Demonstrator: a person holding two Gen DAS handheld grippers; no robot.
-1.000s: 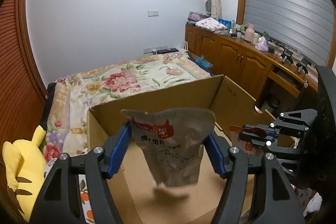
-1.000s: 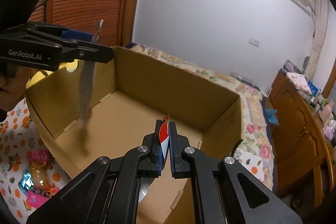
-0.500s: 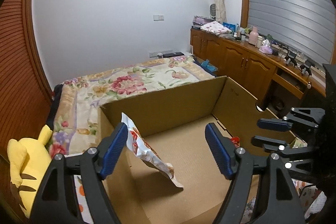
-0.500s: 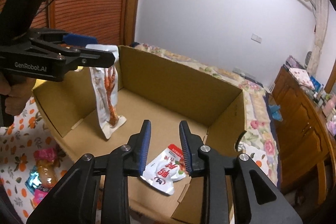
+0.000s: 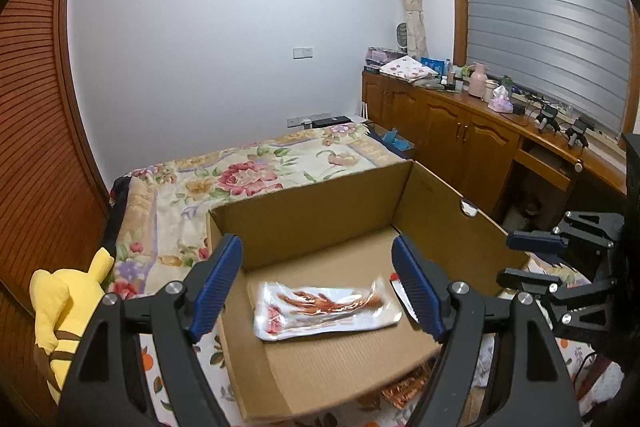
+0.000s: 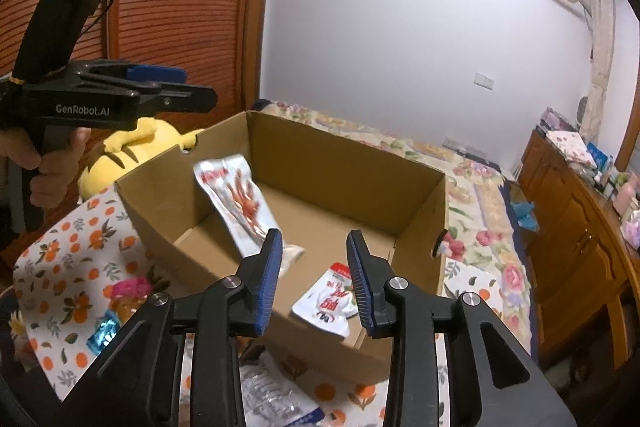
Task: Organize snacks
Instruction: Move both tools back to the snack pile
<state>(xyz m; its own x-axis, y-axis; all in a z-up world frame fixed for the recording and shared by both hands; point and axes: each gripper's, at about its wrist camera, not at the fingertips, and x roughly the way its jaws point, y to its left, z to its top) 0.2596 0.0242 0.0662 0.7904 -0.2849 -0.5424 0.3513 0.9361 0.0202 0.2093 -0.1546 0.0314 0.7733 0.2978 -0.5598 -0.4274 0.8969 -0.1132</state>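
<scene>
The clear snack pouch [image 5: 326,311] with the red-brown strips printed on it lies flat on the floor of the cardboard box [image 5: 320,215], toward the box's left wall; in the right wrist view it [image 6: 240,203] appears tilted against that wall, blurred, so its exact rest cannot be told. The smaller white and red pouch [image 6: 334,301] lies on the box floor near the front right corner, apart from the first; only its edge [image 5: 400,291] peeks past a finger in the left wrist view. Most of the box floor between and behind the two pouches is bare cardboard, and the four walls stand upright with the top open.

The left gripper [image 5: 318,285] hangs above the box's front left part with its jaws wide and nothing between them; they have just been opening. The right gripper [image 6: 314,273] is above the box's front edge, jaws parted to a moderate gap, also just opened, and empty; the white and red pouch shows below that gap without touching the pads. A hand [image 6: 44,163] grips the left tool's handle to the left of the box.

Outside the box, on the orange-print cloth [image 6: 64,259] in front and to the left, lie more wrapped snacks [image 6: 128,295]. A yellow plush toy [image 5: 64,311] sits left of the box, and a floral bedspread [image 5: 256,175] stretches behind its far wall.
</scene>
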